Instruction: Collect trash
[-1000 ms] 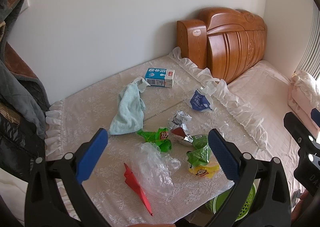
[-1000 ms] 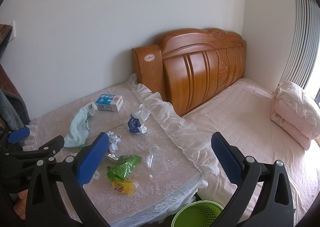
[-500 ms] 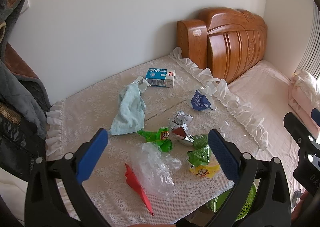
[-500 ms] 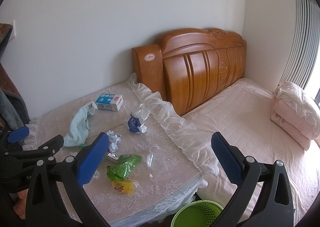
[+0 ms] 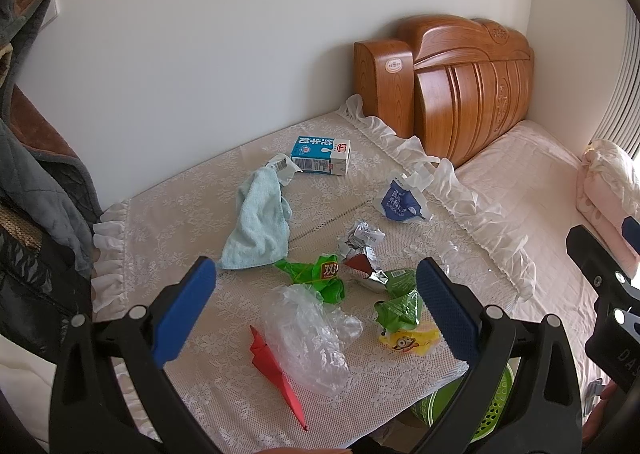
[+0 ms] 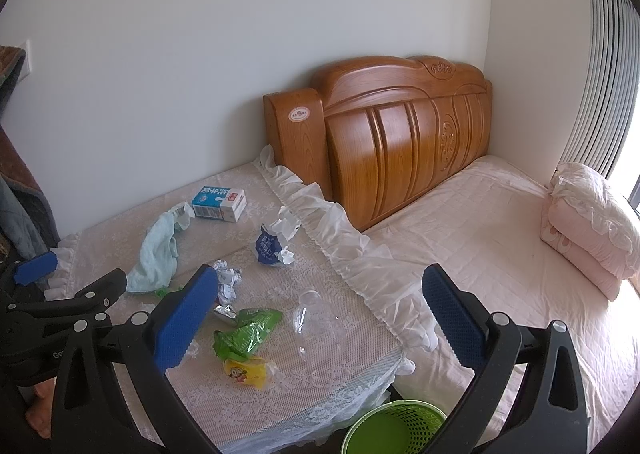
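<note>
Trash lies scattered on a lace-covered table [image 5: 168, 214]: a blue milk carton [image 5: 320, 155], a blue pouch [image 5: 402, 203], crumpled foil [image 5: 360, 236], green wrappers [image 5: 316, 274], a clear plastic bag [image 5: 306, 334], a red paper plane [image 5: 276, 366] and a yellow wrapper [image 5: 408, 340]. A clear bottle [image 6: 316, 314] lies near the table's right edge. My left gripper [image 5: 316, 308] hovers open above the near trash, holding nothing. My right gripper [image 6: 316, 318] is open too, above the table's right corner. A green mesh bin [image 6: 394, 428] stands on the floor below that corner.
A light blue towel [image 5: 258, 220] lies on the table by the carton. A bed with a pink sheet [image 6: 480, 238], a wooden headboard [image 6: 392, 134] and folded bedding [image 6: 588, 226] is to the right. Dark coats [image 5: 28, 174] hang at the left.
Both views have barely shifted; the trash sits where it was and both grippers stay open.
</note>
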Demonstrator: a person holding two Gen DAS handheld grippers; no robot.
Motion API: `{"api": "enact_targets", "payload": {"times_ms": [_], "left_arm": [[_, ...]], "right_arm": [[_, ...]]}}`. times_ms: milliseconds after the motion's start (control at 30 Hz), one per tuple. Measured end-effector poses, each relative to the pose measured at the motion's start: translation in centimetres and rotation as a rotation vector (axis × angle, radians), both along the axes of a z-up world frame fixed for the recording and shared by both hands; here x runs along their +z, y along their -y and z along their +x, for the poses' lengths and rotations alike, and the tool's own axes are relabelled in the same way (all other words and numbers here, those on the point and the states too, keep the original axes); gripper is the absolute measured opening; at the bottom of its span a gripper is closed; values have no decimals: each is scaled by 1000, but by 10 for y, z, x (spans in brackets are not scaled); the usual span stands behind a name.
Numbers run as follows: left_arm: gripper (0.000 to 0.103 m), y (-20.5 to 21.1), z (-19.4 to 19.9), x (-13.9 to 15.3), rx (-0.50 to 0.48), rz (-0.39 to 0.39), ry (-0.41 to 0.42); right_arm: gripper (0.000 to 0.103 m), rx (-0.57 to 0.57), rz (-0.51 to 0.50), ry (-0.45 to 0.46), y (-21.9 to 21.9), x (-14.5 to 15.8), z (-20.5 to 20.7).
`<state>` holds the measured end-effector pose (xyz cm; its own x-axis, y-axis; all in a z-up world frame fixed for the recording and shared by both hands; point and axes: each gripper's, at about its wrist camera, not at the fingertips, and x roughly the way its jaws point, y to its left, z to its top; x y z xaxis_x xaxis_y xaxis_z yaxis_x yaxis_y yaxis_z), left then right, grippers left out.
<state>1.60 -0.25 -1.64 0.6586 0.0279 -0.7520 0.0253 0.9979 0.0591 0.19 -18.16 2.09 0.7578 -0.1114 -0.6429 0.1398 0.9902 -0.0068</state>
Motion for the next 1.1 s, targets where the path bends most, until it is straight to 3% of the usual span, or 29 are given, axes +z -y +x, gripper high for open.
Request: {"api": "enact_targets", "payload": {"times_ms": [700, 900, 1100], "left_arm": [[96, -12, -3, 0, 24, -14, 0], [96, -36, -5, -17, 62, -49, -40], [96, -62, -17, -58, 140, -43, -140]], "right_arm": [[101, 14, 16, 2, 1, -5, -3], [101, 79, 47, -55, 2, -37, -2], [101, 172, 16, -162, -5, -81, 1]]}}
